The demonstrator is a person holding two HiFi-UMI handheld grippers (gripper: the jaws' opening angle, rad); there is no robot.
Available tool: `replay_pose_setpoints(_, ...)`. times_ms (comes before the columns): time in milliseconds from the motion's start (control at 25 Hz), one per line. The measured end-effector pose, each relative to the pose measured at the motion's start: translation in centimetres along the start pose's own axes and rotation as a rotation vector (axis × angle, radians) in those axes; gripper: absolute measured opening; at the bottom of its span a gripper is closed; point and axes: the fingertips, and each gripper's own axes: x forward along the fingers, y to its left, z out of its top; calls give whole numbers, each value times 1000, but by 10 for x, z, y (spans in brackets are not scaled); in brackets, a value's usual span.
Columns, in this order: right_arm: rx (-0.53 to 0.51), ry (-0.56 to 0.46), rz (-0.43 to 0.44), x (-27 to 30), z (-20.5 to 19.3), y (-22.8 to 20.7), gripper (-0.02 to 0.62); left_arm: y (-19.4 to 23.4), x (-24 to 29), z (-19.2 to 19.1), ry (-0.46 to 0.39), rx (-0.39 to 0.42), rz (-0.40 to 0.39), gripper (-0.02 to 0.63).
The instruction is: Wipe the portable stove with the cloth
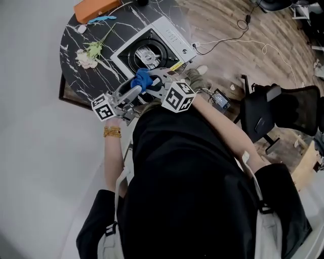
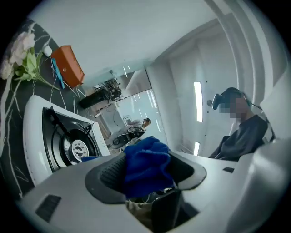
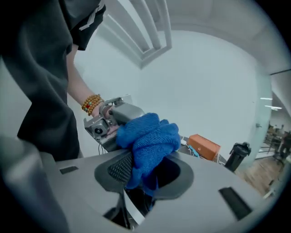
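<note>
The blue cloth (image 1: 143, 78) hangs bunched between my two grippers above the near edge of the portable stove (image 1: 152, 48), a white square unit with a black burner ring. In the right gripper view the cloth (image 3: 148, 141) fills the jaws, and my right gripper (image 3: 148, 170) is shut on it. My left gripper (image 3: 111, 119) shows just behind the cloth there. In the left gripper view the cloth (image 2: 148, 166) sits between the wide jaws of my left gripper (image 2: 145, 175), which stands open. The stove (image 2: 63, 141) lies below and to the left there.
The stove sits on a round black marble table (image 1: 71, 35) with a flower sprig (image 1: 88, 53) and an orange box (image 1: 93, 7). A black office chair (image 1: 283, 109) and cables are on the wood floor to the right. A seated person (image 2: 241, 132) is nearby.
</note>
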Motion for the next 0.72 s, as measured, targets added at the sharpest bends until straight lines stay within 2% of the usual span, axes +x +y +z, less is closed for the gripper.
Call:
replay_pose_setpoints(160, -95, 19, 19, -2, -4, 7, 113, 1, 10, -13, 81, -21, -12, 266)
replay_pose_setpoints(240, -96, 20, 12, -1, -4, 6, 130, 5, 13, -15, 125, -35, -4, 225)
replay_pose_setpoints(320, -53, 45, 1, 6, -10, 5, 149, 15, 12, -16, 189, 4, 58, 179)
replay_pose_setpoints(400, 6, 94, -13, 9, -26, 0, 178, 29, 12, -15, 250, 85, 135, 123)
replay_pose_setpoints(480, 53, 141, -40, 5, -43, -9, 178, 43, 11, -1, 249, 153, 217, 105)
replay_pose_setpoints(520, 71, 165, -50, 3, -51, -13, 178, 52, 6, 12, 223, 179, 283, 103)
replay_pose_setpoints(600, 112, 225, -42, 2, -70, -15, 178, 85, -16, 44, 186, 261, 511, 104)
replay_pose_setpoints(680, 140, 300, -15, 4, -93, -10, 178, 123, -42, 66, 235, 395, 771, 104)
replay_pose_setpoints(720, 147, 335, -2, 5, -104, -6, 178, 139, -49, 71, 276, 453, 849, 104)
